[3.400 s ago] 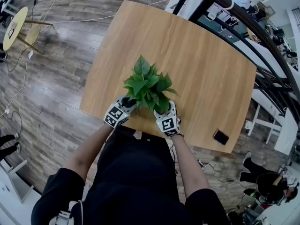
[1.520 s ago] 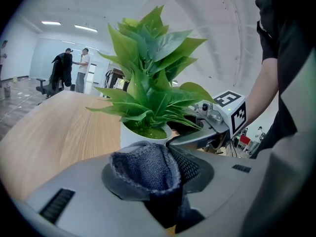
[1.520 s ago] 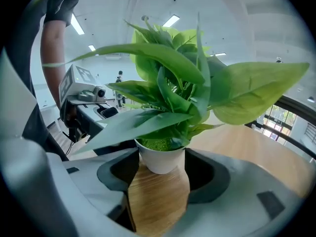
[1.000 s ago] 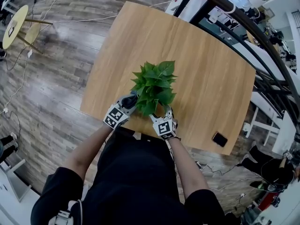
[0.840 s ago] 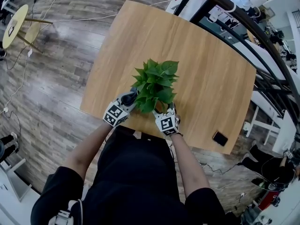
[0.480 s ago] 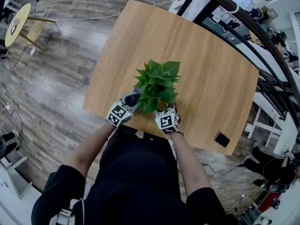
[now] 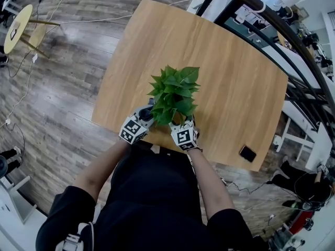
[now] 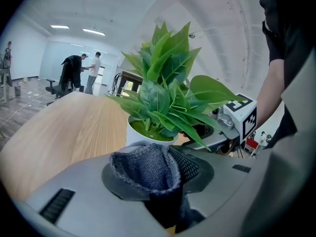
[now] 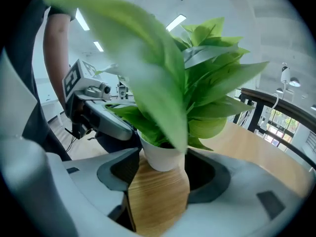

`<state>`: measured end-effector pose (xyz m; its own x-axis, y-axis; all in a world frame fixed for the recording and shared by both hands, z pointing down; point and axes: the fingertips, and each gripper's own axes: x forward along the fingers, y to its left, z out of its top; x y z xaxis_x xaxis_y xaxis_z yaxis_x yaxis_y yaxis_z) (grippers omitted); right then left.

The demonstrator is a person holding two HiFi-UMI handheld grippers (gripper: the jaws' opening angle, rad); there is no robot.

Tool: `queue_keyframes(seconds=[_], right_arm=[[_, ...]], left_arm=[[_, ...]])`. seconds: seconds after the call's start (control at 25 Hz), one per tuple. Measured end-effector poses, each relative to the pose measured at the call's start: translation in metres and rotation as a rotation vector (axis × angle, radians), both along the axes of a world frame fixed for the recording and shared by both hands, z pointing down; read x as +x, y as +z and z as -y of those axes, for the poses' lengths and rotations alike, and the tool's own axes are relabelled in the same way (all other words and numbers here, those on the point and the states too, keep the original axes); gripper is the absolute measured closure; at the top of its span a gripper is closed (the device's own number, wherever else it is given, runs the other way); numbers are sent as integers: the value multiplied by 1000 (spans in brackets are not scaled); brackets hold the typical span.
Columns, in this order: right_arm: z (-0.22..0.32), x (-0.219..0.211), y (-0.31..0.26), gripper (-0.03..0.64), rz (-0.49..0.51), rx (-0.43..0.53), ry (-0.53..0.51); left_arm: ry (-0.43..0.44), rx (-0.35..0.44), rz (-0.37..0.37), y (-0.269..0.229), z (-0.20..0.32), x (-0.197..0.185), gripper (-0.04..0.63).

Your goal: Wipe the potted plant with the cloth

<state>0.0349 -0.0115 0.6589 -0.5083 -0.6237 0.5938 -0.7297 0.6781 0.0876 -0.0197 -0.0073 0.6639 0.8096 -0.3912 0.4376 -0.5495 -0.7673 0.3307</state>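
A potted plant [image 7: 174,93] with broad green leaves stands near the front edge of the wooden table [image 7: 230,82]. Its white pot [image 8: 139,133] shows in both gripper views. My left gripper [image 8: 158,163] is shut on a blue-grey cloth [image 8: 146,165], held just short of the pot's left side. My right gripper [image 9: 160,171] is open, and the white pot [image 9: 161,155] stands at the mouth of its jaws; I cannot tell if they touch it. In the head view, the left gripper [image 7: 143,117] and right gripper [image 7: 183,126] flank the pot under the leaves.
A black phone [image 7: 247,153] lies at the table's front right corner. A dark railing [image 7: 293,46] runs past the table's right side. Wooden floor [image 7: 57,88] lies to the left, with a small round yellow table [image 7: 18,27] far off. People stand in the distance [image 8: 84,73].
Since the earliest frame the plant's leaves have swung from pointing up-left to up-right. Over the last second both grippers stay beside the pot with only slight shifts.
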Motion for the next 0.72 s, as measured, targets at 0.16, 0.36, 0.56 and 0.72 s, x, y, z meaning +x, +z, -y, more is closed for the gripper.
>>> queue_keyframes(seconds=[0.16,0.36,0.56,0.72], right_arm=[[-18,-13,1,344,-10,-1,-77],[-10,-2,7,344,-35,4,-38],[14,1,-6,344,-16,34,-64],[18,-6,-3,344,6,9,-80]], left_arm=[[-23,21,14,-1,14,-14,453],[-17,24,21,-1,18,-23,453],[-8,28,16,-2,22,-22,453],[-12,31,23,0,24,-23,453]])
